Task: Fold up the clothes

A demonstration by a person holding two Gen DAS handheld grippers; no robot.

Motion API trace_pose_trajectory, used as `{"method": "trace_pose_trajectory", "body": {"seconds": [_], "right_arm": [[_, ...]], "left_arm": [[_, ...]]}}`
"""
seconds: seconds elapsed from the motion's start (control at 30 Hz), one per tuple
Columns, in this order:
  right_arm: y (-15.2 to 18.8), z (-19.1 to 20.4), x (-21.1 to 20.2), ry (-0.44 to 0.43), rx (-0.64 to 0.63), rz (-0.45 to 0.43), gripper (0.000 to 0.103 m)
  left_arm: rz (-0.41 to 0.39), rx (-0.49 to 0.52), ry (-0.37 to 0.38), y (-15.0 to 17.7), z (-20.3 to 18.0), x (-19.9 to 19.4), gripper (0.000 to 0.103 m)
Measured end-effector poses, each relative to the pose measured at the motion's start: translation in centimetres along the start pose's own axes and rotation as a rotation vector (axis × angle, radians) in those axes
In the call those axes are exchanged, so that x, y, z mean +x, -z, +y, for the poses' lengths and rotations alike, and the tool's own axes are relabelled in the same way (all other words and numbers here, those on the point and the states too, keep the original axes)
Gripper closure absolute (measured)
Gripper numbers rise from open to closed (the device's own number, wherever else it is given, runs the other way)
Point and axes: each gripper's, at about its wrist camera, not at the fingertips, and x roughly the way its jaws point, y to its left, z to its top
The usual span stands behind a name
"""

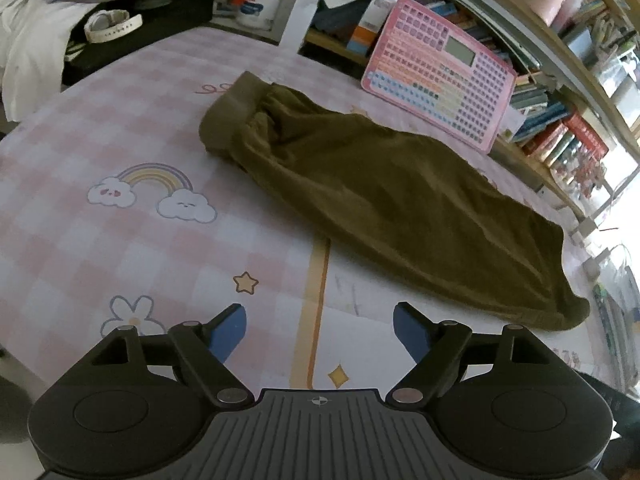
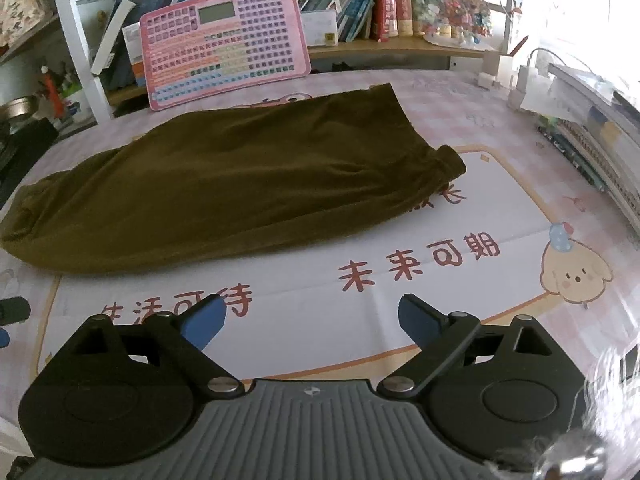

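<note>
While both grippers hover empty over the table, an olive-brown pair of trousers lies flat on a pink checked tablecloth, already doubled leg-on-leg into one long strip. The waistband is at one end, the leg cuffs at the other.

Left gripper: jaws wide apart, nothing betw. the blue pads. Seen from it, the trousers lie ahead and to the right, their long axis running diagonally from the far waistband to the cuff end, which lies nearest, just off the right fingertip.

Right gripper: jaws likewise spread wide, holding nothing. From here the trousers lie ahead and to the left, long axis roughly crosswise to the fingers, w/ the rounded end low left and a ribbed end ahead, slightly right. Printed Chinese characters on the cloth fill the gap betw. jaws and garment.

A pink keyboard-style toy leans on the bookshelf behind the trousers, close to their far edge.

Judgement: neither gripper touches fabric yet; each seems nearer to a different end, so a next fold would prob. bring one end over toward the other along the long axis.
</note>
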Motion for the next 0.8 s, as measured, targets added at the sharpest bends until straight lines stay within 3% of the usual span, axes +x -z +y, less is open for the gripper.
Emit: {"method": "trace_pose_trajectory", "body": {"seconds": [0.1, 0.47, 0.8], "right_arm": [[0.0, 0.1, -0.1, 0.007, -0.006, 0.000, 0.008], [-1.4, 3.5, 0.8, -0.002, -0.145, -0.021, 0.009], [-7.1, 9.1, 5.1, -0.029, -0.228, -0.090, 0.009]], "left_arm": [[-0.010, -0.053, 0.023, -0.5, 0.8, 0.4, 0.020], [-0.090, -0.499, 0.127, -6.0, 7.9, 5.1, 0.021], [-0.156, -0.521, 0.151, -7.5, 8.7, 6.5, 0.022]]}}
